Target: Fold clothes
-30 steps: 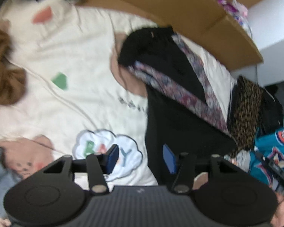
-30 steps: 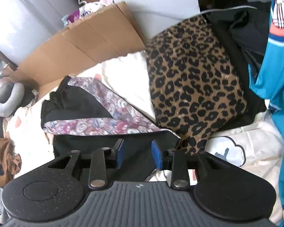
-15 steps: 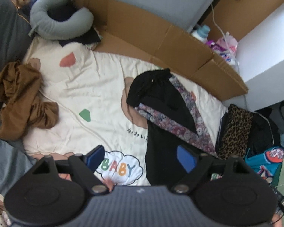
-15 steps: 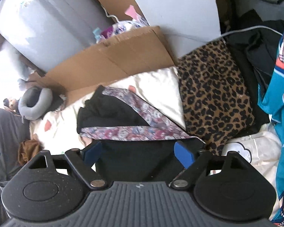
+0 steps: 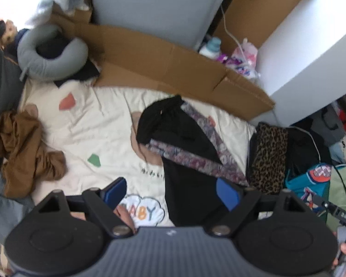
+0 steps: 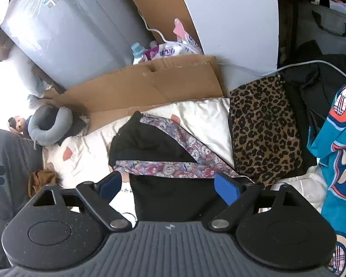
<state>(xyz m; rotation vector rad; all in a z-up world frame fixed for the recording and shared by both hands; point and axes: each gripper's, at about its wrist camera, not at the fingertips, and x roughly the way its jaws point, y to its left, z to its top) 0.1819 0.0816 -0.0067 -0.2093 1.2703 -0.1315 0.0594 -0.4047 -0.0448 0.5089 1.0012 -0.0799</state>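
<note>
Left wrist view was filled mostly by a cream quilt point(image 5: 99, 124) printed with coloured shapes and a "BABY" cloud, spread out ahead of and below the left gripper point(image 5: 170, 191). A long sheet of brown cardboard point(image 5: 163, 67) was propped along the quilt's far edge, well beyond the fingertips. The black garment with floral trim point(image 5: 186, 161) lay flat on the quilt, ahead of the tongs and toward their right finger, its lower black panel reaching down between the two blue pads without being touched by either. A folded leopard-print garment point(image 5: 269, 157) was seen just right of it, off the right finger. A crumpled brown garment point(image 5: 23, 152) lay well to the left of the left finger, and a grey neck pillow point(image 5: 50, 55) was seen far ahead on the left.

From the right wrist view, the same black and floral garment point(image 6: 163, 161) was seen directly ahead of the right gripper point(image 6: 168, 187), its black panel running down between the fingers. The leopard-print piece point(image 6: 265, 129) lay ahead of the right finger, and a turquoise printed garment point(image 6: 339, 161) hung further right.

Both tongs were spread wide and widening further, and nothing was gripped by either.
</note>
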